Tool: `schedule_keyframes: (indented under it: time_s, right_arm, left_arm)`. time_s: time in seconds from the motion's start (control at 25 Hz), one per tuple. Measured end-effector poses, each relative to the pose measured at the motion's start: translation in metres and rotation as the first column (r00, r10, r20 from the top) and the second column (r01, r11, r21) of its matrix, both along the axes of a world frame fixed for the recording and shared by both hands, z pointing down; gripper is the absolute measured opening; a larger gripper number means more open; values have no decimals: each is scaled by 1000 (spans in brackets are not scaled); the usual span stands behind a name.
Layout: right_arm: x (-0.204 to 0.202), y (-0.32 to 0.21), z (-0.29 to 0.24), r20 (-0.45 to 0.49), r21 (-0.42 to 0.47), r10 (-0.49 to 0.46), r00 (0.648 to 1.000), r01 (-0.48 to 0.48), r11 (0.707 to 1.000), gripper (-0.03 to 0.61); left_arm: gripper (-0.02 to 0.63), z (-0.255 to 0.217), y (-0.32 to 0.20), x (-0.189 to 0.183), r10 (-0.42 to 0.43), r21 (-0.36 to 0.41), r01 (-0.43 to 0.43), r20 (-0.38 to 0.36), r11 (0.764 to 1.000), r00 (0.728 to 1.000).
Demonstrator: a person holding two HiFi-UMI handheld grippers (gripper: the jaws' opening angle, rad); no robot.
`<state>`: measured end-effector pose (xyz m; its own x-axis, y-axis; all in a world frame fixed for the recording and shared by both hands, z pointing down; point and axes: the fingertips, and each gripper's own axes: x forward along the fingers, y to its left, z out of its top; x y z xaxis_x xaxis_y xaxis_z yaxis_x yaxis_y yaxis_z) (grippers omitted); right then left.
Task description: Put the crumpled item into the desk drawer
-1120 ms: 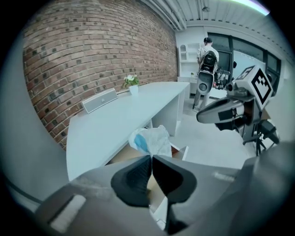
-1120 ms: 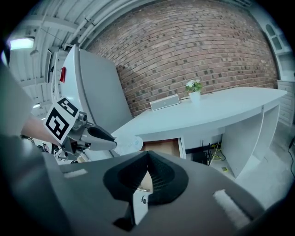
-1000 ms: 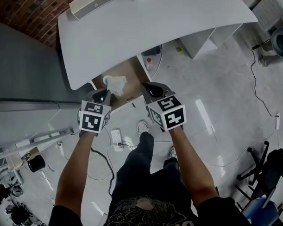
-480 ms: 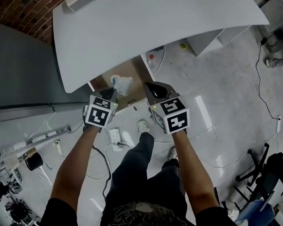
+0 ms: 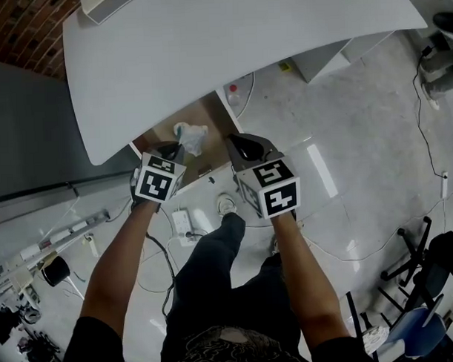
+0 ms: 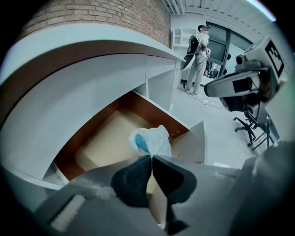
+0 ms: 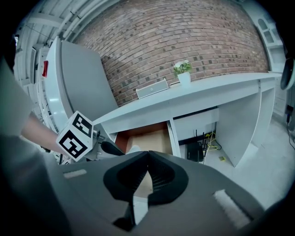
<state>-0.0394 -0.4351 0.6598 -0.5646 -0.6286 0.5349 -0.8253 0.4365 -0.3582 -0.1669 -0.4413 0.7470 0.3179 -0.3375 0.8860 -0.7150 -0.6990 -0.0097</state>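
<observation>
The desk drawer [image 5: 213, 114] stands pulled open under the white desk top [image 5: 207, 43], its pale bottom showing. My left gripper [image 5: 171, 149] is over the drawer's front part, shut on a crumpled white and blue item [image 5: 190, 137]. In the left gripper view the crumpled item [image 6: 152, 139] hangs from the closed tips of the left gripper [image 6: 151, 157] above the drawer floor [image 6: 103, 143]. My right gripper [image 5: 237, 142] is beside the drawer's right front corner, shut and empty. In the right gripper view the right gripper [image 7: 147, 155] faces the open drawer [image 7: 150, 137].
A grey cabinet [image 5: 32, 124] stands left of the desk. A power strip [image 5: 185, 222] and cables lie on the floor by the person's feet. An office chair [image 5: 426, 262] is at the right. A person [image 6: 198, 50] stands far off. A plant [image 7: 183, 69] sits on the desk.
My left gripper has carried the crumpled item a little farther right over the open drawer. The right gripper has kept its place beside the drawer. The head view has shifted slightly.
</observation>
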Motion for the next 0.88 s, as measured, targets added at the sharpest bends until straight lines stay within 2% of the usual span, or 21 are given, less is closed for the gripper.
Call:
schedule_keyframes:
  time_s: [0.48, 0.88]
  right_arm:
    - [0, -2, 20, -12, -24, 2, 1000, -2, 1000, 2]
    - [1, -1, 27, -17, -38, -9, 1000, 8, 999, 3]
  left_arm:
    - [17, 28, 3, 7, 54, -54, -55, -5, 997, 999]
    - [43, 34, 3, 12, 56, -66, -57, -22, 996, 998]
